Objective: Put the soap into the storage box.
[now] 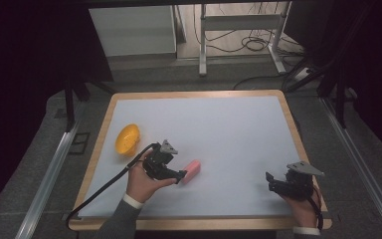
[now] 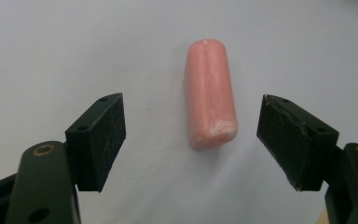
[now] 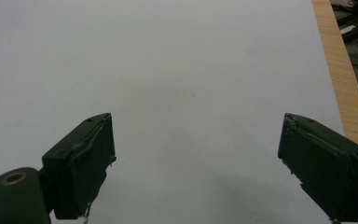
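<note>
A pink sausage-shaped piece [image 1: 193, 170] lies on the white table top [image 1: 229, 134], left of the middle. My left gripper [image 1: 178, 174] is right against its near-left end, held in a hand. In the left gripper view the pink piece [image 2: 210, 95] lies lengthwise, its near end between the open jaws of the left gripper [image 2: 191, 133], touching neither pad. A yellow bowl [image 1: 127, 139] sits to the left of that gripper. My right gripper [image 1: 271, 182] rests near the front right corner, and in its own view the right gripper [image 3: 196, 140] stands open over bare white surface.
The table has a wooden rim [image 1: 199, 93], whose right side shows as a wooden strip [image 3: 340, 70] in the right gripper view. Beyond the table stand a metal frame [image 1: 238, 22] and floor cables. A black cable [image 1: 99, 186] trails from the left gripper over the front left edge.
</note>
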`<state>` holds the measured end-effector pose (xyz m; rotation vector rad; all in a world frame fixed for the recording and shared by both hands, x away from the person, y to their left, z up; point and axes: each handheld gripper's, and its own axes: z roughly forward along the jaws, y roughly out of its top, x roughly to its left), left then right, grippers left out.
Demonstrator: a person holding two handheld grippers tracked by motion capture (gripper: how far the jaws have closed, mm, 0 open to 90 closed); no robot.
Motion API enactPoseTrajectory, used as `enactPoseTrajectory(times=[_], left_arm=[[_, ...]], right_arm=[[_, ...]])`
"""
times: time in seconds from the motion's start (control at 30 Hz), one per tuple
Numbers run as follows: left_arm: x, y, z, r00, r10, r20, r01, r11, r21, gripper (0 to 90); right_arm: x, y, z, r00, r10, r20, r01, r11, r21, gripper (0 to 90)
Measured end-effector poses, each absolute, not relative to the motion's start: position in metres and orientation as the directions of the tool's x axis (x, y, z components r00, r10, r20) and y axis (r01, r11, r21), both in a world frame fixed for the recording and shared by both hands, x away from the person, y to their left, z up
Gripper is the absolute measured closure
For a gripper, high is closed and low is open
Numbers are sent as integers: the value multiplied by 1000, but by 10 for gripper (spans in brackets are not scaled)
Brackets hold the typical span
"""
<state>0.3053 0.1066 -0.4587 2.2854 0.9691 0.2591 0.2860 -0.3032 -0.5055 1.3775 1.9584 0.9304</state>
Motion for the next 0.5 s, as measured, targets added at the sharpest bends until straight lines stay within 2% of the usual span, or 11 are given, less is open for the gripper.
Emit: enactPoseTrajectory(times=[0.27,0.37,0.5], left_arm=[[309,103,-463,708,703,-70,591,-535,603,244],[311,99,-463,711,702,-33,592,-573,566,241],[313,91,-462,721,691,-56,593,-572,567,238]], right_arm=[[286,-304,-506,-306,950,-59,558,229,798,104],[286,-304,-506,-304,951,-57,558,226,799,104],[286,-304,-506,-304,951,-58,559,227,798,104]])
